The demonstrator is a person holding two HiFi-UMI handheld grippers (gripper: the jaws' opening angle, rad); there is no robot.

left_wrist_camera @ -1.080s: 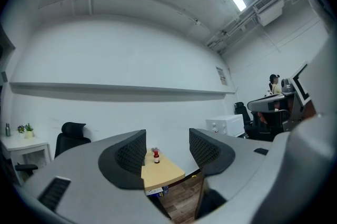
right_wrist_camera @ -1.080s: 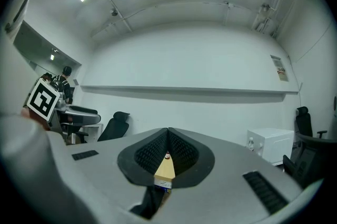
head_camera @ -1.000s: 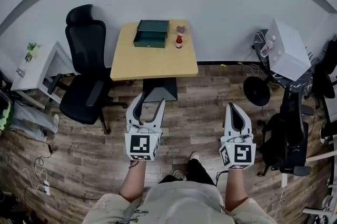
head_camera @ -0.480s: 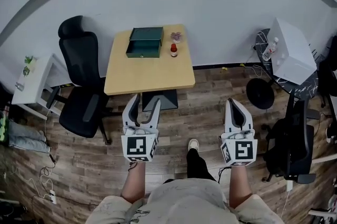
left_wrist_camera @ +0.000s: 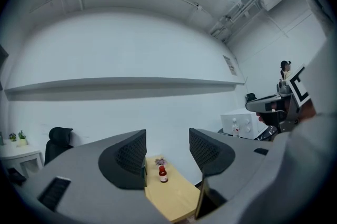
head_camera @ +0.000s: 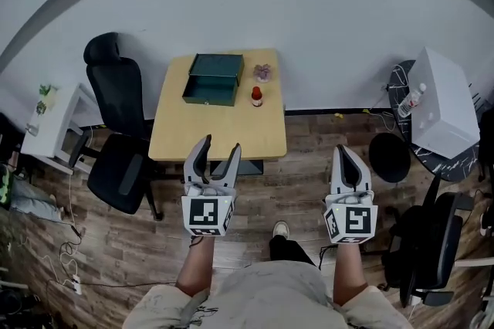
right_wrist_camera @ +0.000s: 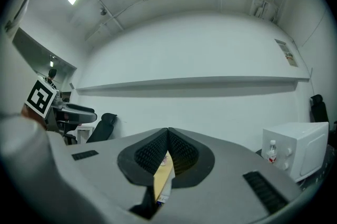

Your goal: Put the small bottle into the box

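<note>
Claws level: left [head_camera: 215,155] spread, right [head_camera: 345,163] pinched.

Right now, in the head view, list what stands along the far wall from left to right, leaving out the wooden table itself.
white side table → black office chair → green box → small bottle → white appliance. The purple item behind the small bottle and the clear bottle at the appliance's edge overlap their neighbours, so they are left out.

Table [head_camera: 220,136] front half bare; box [head_camera: 214,79] just left of bottle [head_camera: 257,96]; chair [head_camera: 116,100] crowds left side.
</note>
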